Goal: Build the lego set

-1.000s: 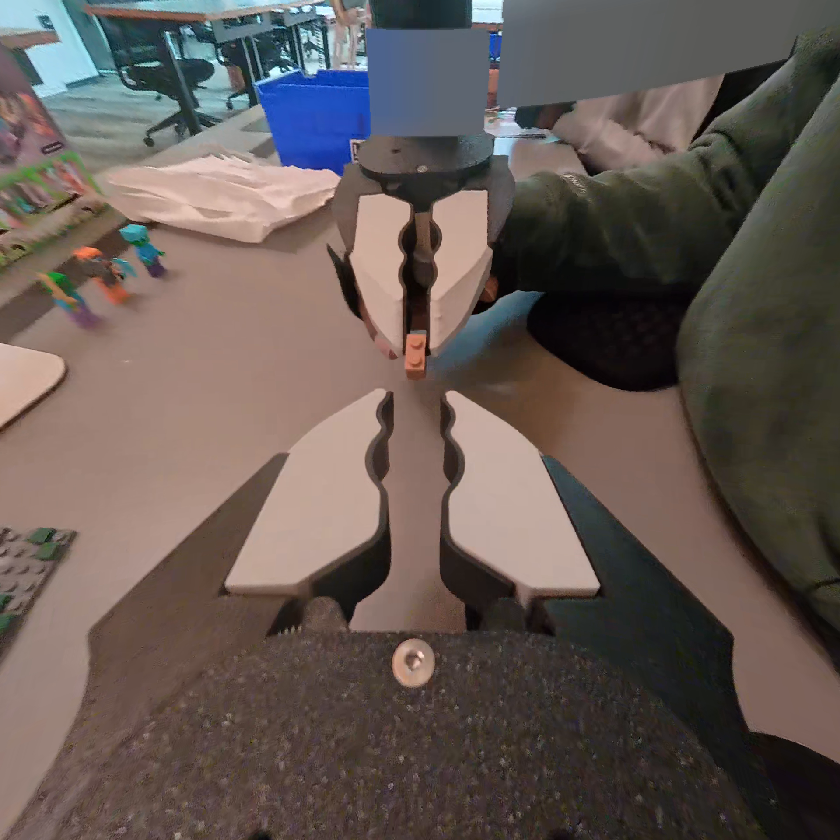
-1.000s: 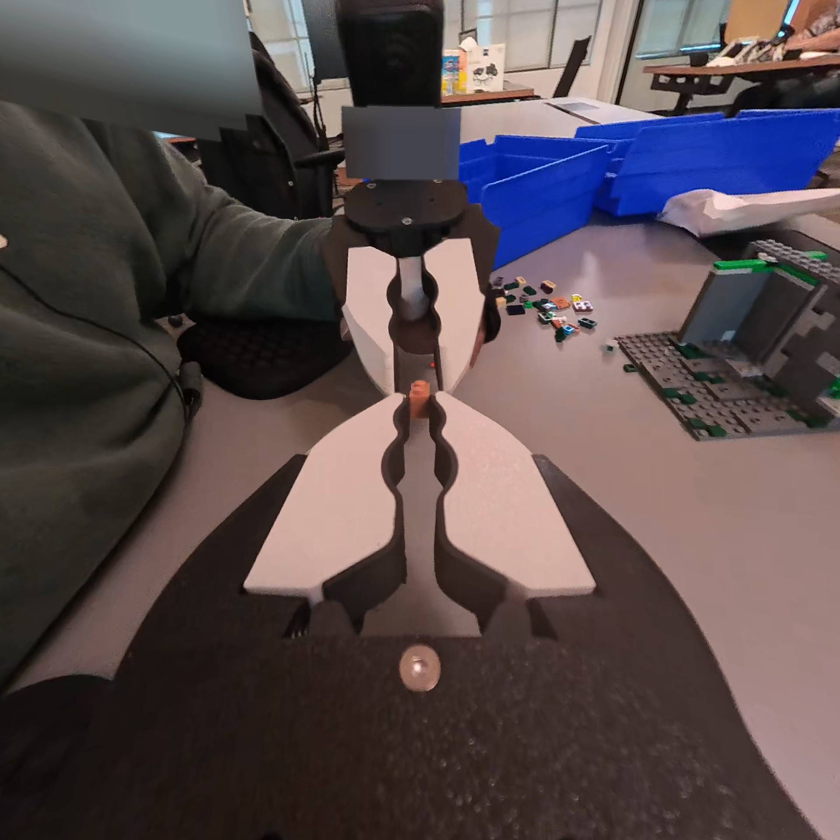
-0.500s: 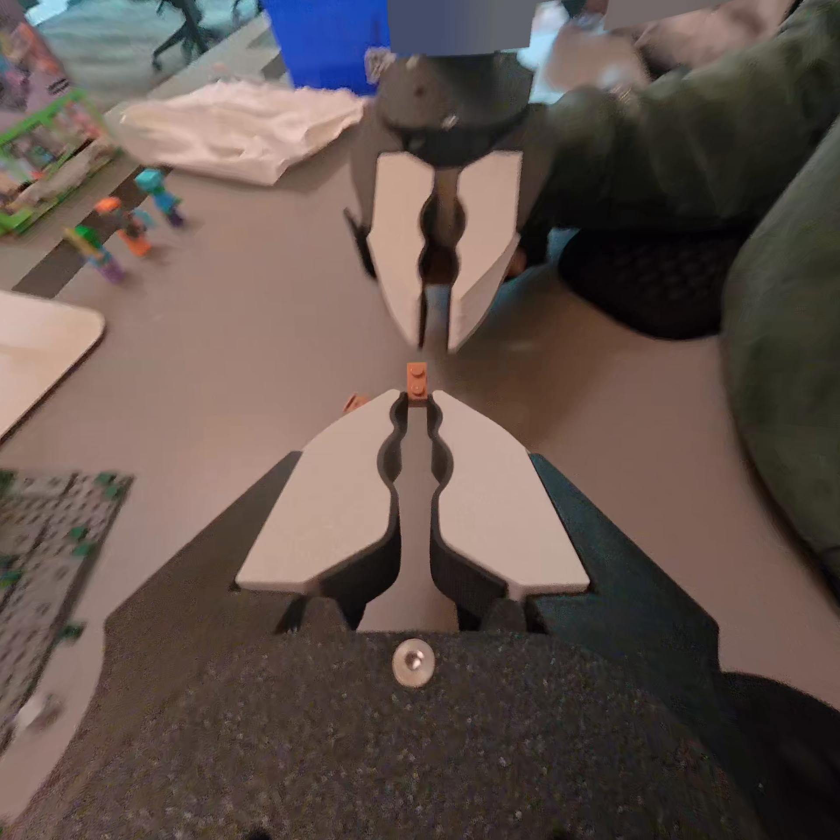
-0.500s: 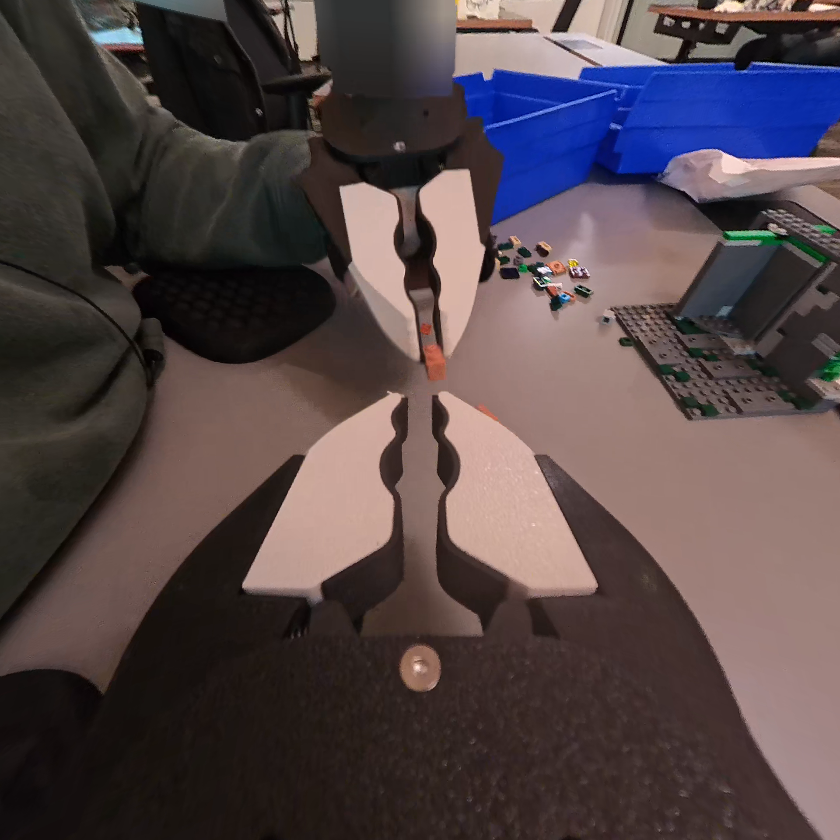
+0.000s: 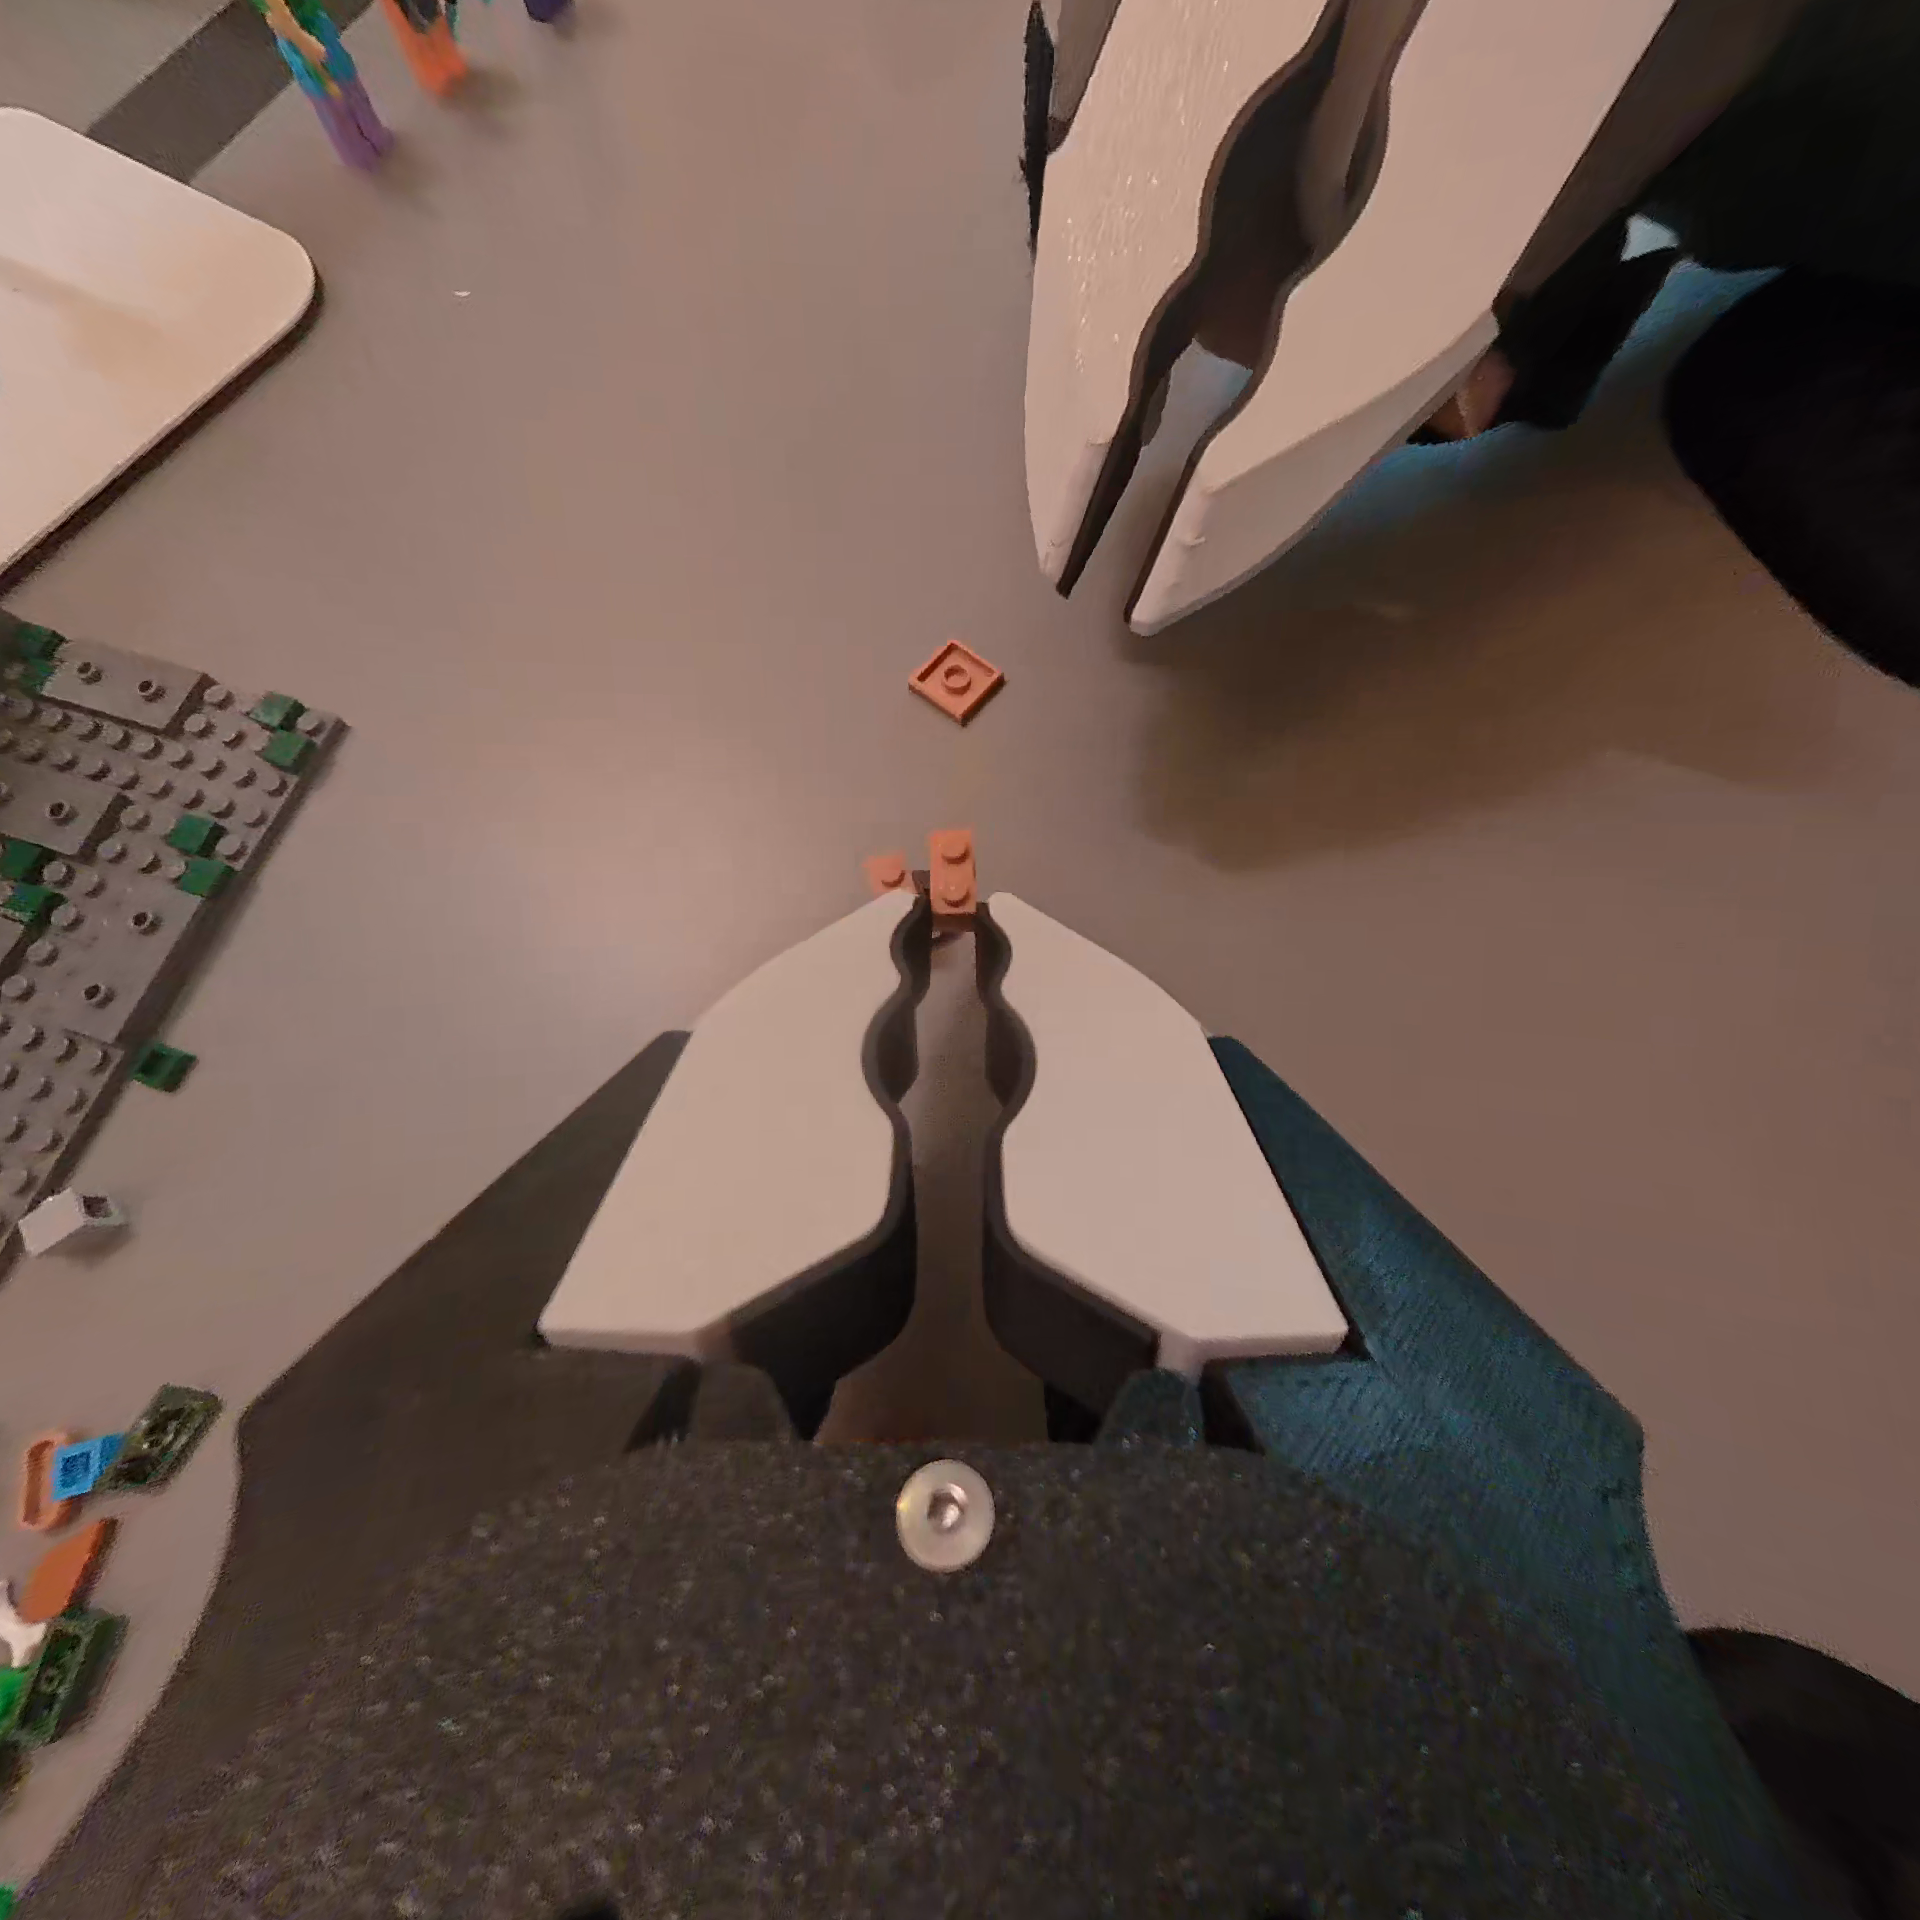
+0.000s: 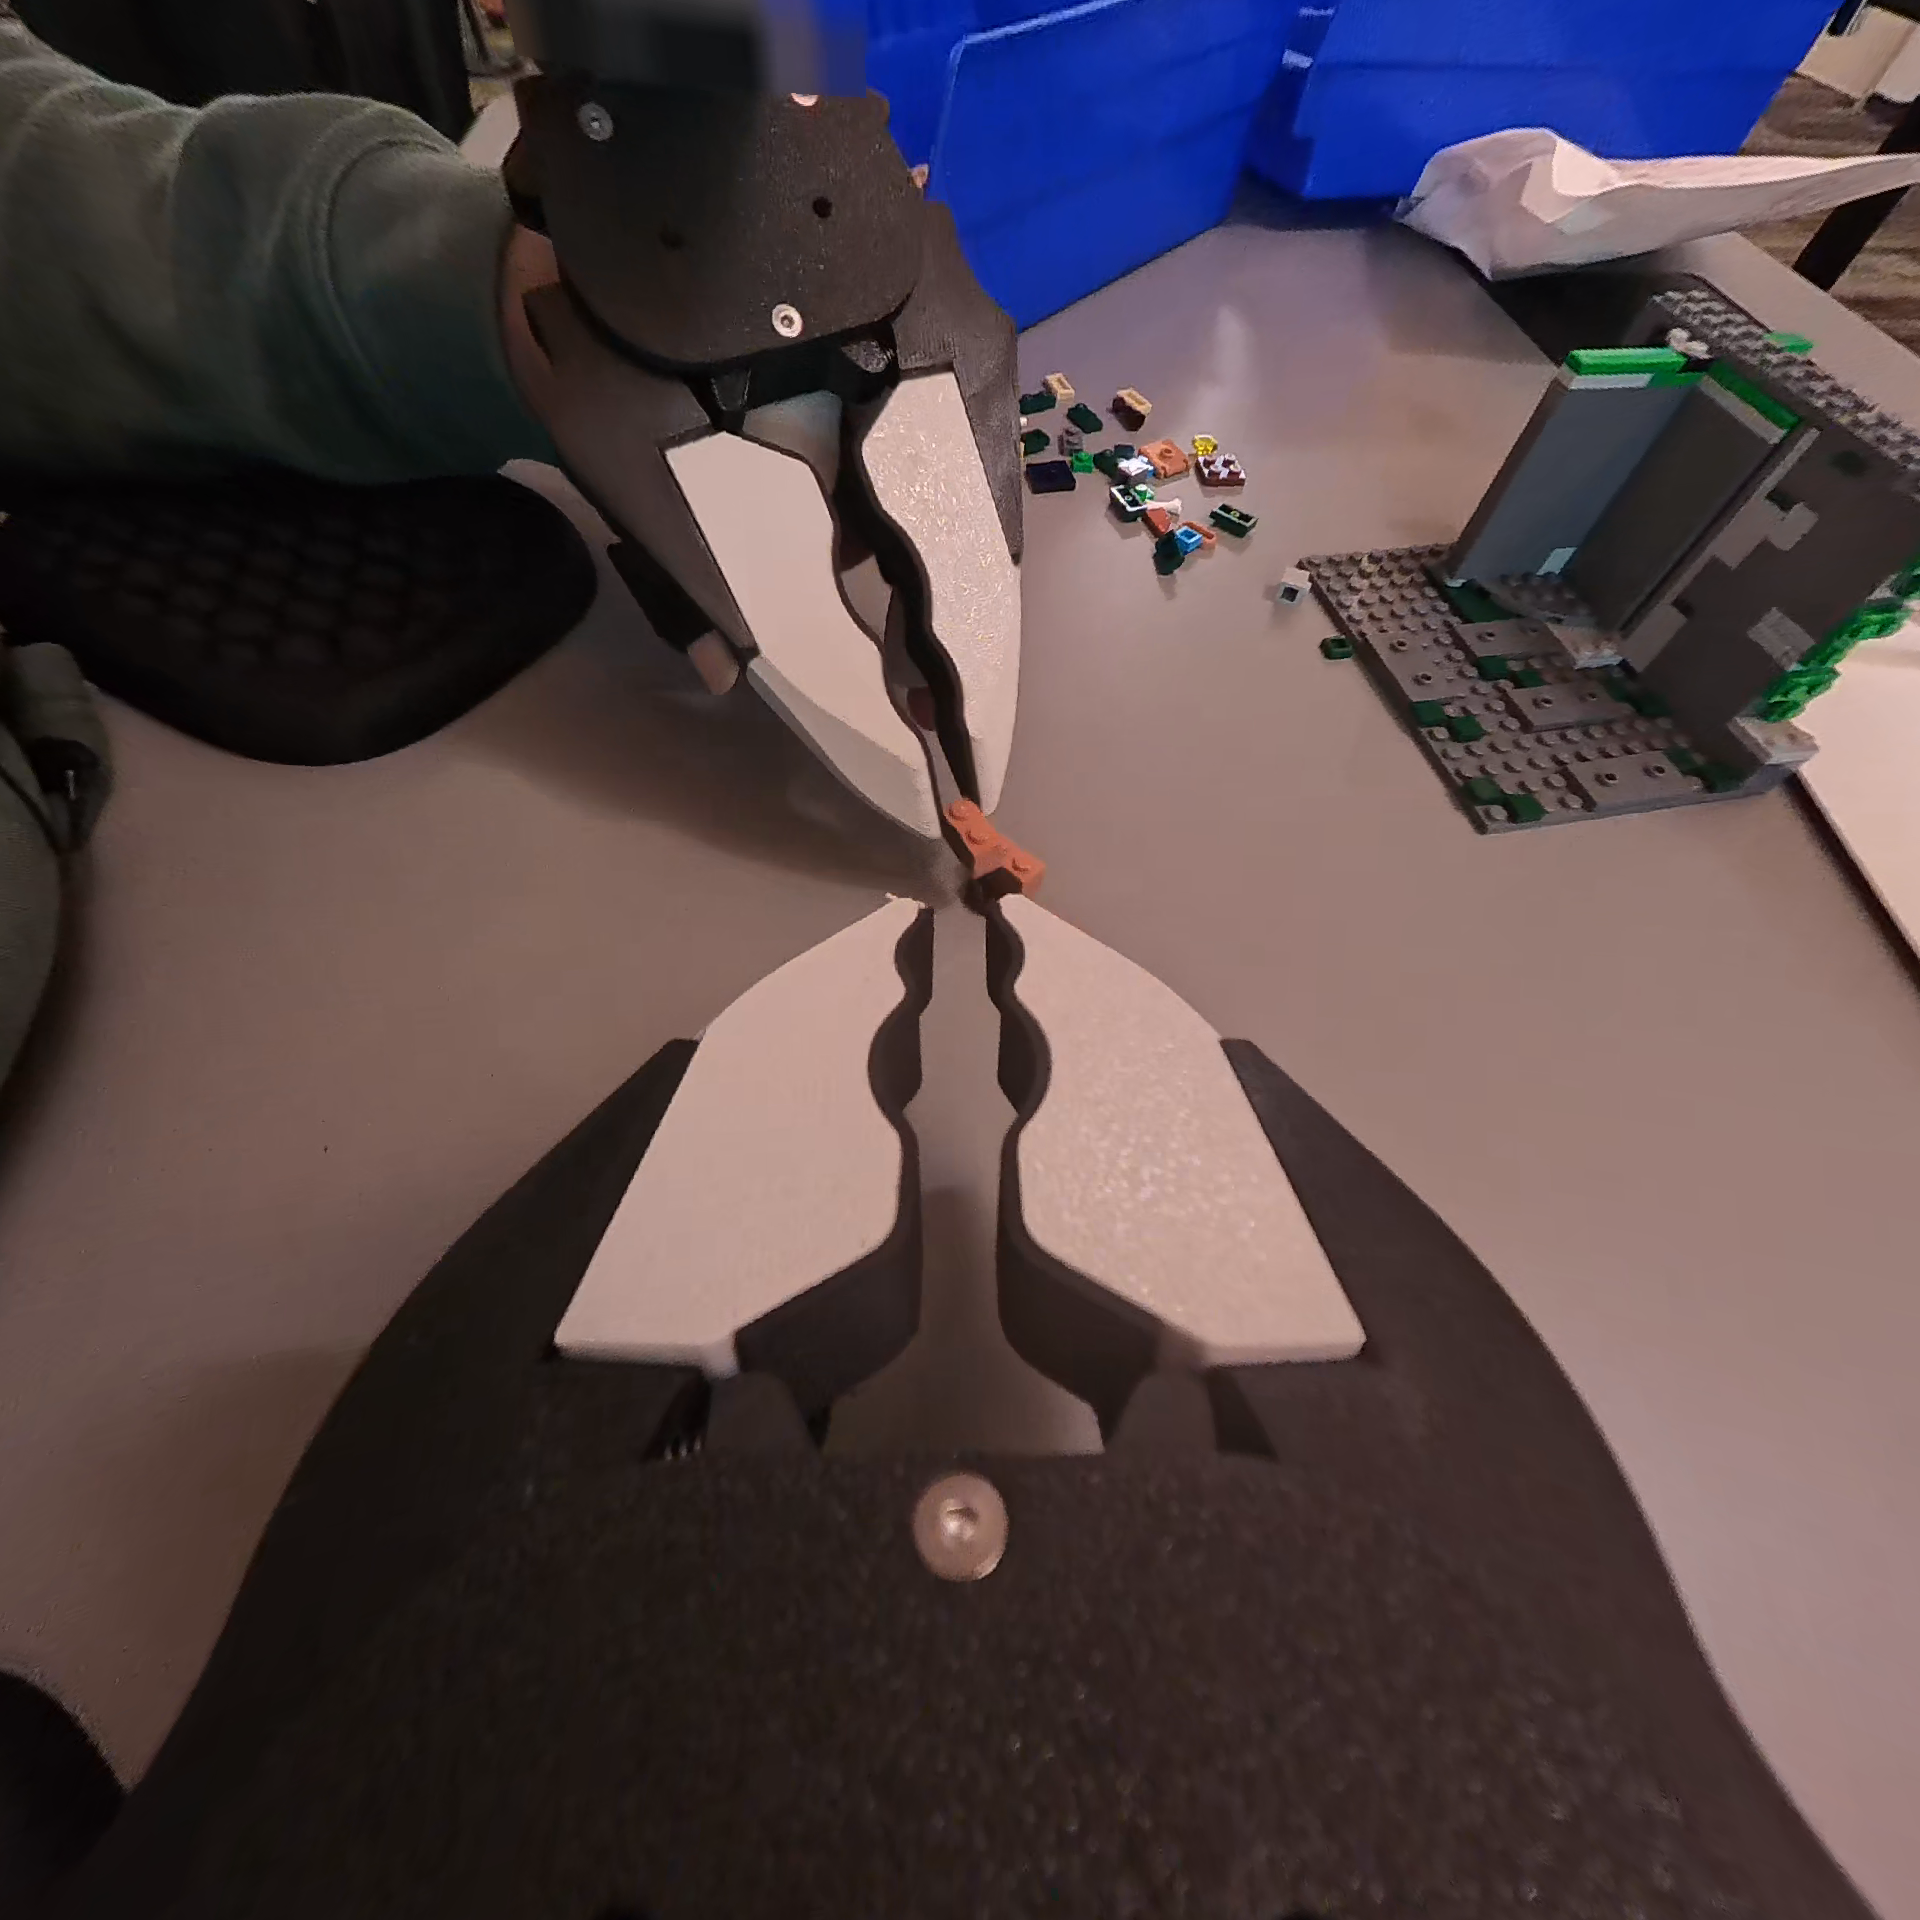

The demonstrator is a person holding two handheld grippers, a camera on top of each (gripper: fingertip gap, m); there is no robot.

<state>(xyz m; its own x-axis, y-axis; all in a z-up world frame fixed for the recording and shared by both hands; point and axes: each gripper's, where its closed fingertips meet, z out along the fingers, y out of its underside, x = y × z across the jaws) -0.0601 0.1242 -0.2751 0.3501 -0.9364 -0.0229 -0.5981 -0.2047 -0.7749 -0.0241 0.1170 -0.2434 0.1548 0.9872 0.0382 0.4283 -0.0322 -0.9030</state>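
My left gripper point(image 5: 951, 906) is shut on a small brown plate point(image 5: 953, 871) and holds it low over the grey table. It also shows in the right wrist view point(image 6: 961, 821), tilted down with the plate point(image 6: 974, 829) at its tips. A second small brown piece point(image 5: 886, 871) lies just beside the plate, and a square brown plate point(image 5: 956, 681) lies a little farther on. My right gripper point(image 6: 956, 906) is slightly open and empty. In the left wrist view it point(image 5: 1101, 605) hovers beyond and to the right of the pieces.
The grey baseplate build point(image 6: 1558, 717) with green trim stands to the right, its edge point(image 5: 125, 831) on the left in the left wrist view. Loose pieces point(image 6: 1143, 468), blue bins point(image 6: 1122, 135), a white bag point(image 6: 1621, 197), minifigures point(image 5: 348, 104), a white board point(image 5: 125, 301) and a green sleeve point(image 6: 260, 281) surround it. The tips of one gripper are about 6 cm away from the tips of the other. Both grippers' tips are roughly 20 cm from the grey baseplate build point(image 6: 1558, 717). It is also in sight in the left wrist view point(image 5: 70, 792).
The brown plate passed from my right gripper to my left one. The left gripper then dropped and tilted down close to the table. The right gripper let go and drew aside.
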